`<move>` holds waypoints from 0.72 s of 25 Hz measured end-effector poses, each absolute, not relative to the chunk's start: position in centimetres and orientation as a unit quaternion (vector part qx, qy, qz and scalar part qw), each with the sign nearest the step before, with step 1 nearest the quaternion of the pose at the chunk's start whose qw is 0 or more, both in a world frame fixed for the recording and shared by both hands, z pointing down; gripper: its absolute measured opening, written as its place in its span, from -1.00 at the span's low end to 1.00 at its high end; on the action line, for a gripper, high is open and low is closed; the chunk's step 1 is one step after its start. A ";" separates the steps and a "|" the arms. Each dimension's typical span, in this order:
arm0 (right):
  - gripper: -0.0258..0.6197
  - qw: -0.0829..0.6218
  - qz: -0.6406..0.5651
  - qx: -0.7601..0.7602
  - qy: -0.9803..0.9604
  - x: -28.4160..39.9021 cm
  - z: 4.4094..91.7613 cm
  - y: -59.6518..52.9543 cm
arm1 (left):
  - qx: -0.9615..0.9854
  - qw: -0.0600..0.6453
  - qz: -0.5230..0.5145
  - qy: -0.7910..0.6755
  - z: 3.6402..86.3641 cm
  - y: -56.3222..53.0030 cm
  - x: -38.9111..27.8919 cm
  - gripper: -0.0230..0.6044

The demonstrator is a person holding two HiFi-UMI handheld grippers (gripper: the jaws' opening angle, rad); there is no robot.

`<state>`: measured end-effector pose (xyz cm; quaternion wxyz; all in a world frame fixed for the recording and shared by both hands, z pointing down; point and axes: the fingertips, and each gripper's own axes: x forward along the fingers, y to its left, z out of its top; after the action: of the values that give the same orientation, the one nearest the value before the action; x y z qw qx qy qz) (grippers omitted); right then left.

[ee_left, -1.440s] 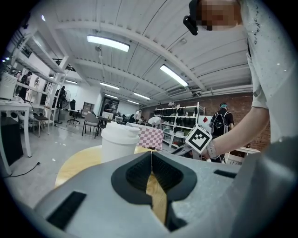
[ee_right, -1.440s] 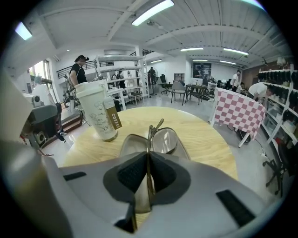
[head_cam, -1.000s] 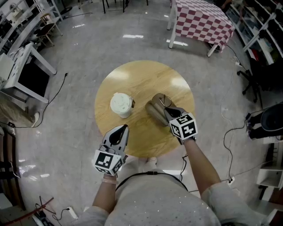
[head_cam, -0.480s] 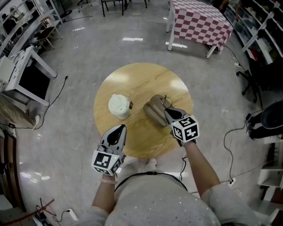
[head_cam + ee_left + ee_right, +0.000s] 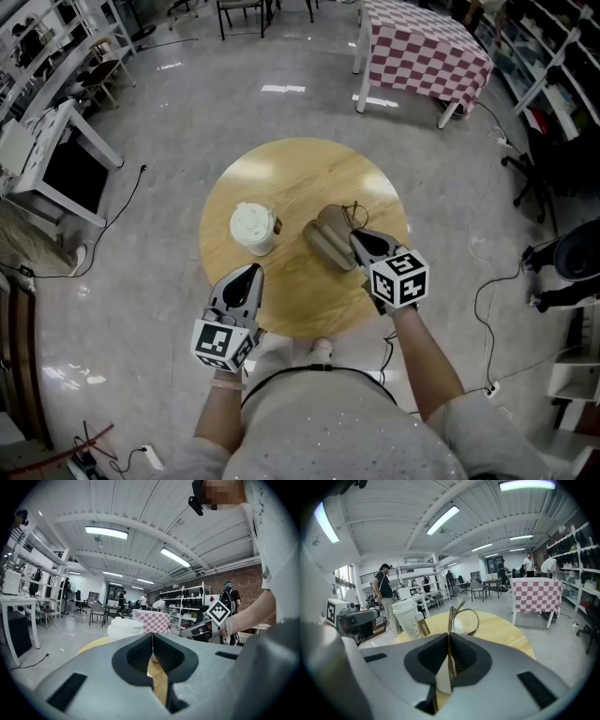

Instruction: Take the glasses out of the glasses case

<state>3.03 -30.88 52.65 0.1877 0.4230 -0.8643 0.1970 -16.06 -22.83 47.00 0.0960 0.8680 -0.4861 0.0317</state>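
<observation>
The head camera looks steeply down from above the person, taking in the whole round table (image 5: 300,178) and the floor around it. The cameras on the left gripper (image 5: 251,272) and right gripper (image 5: 357,237) sit low behind their jaws, facing almost level across the tabletop. Each also catches the paper cup (image 5: 254,225) and the other gripper.

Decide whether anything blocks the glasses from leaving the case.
Nothing visible does. The right gripper pinches the glasses beside the case; the cup stands apart on the table, to the case's left.
</observation>
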 end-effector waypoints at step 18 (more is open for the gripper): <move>-0.85 0.132 0.185 0.417 -0.880 3.0 50.0 -29.7 | 0.853 0.084 0.028 -0.515 45.9 -22.5 -17.6 -0.91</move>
<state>3.00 -29.69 49.97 0.1322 0.4168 -0.8801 0.1852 -17.65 -22.48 45.92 0.0843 0.8526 -0.5150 0.0276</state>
